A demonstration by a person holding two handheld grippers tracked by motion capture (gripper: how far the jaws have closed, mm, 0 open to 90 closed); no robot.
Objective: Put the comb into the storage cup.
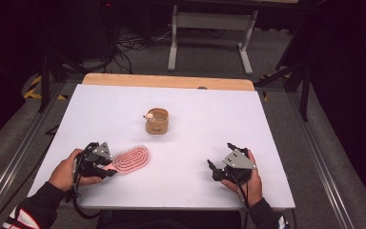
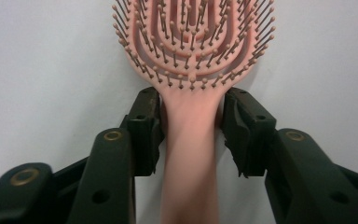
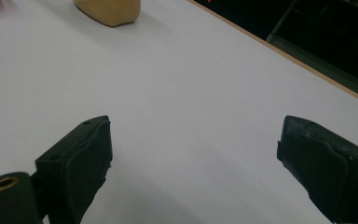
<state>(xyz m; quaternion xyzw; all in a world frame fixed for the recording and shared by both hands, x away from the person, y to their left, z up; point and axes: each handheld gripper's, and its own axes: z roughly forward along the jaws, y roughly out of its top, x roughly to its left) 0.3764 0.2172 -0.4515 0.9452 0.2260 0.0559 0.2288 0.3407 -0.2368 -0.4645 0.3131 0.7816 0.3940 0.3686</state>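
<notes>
A pink hairbrush point(image 1: 131, 159) lies bristles-up on the white table point(image 1: 209, 119) at the front left, its handle pointing toward the person's left hand. My left gripper point(image 1: 108, 168) is shut on that handle. In the left gripper view the brush point(image 2: 193, 42) stretches away from me, and both black pads point(image 2: 145, 126) press against the sides of the handle just below the bristle head. My right gripper point(image 1: 219, 154) rests low at the front right, open, with bare table between its jaws point(image 3: 193, 140).
A short tan cup point(image 1: 157, 121) with a small white thing at its rim stands near the table's middle; its base shows at the top left in the right gripper view point(image 3: 108, 10). A wooden strip point(image 1: 171, 81) borders the far edge. Beyond it stand a grey frame and cables.
</notes>
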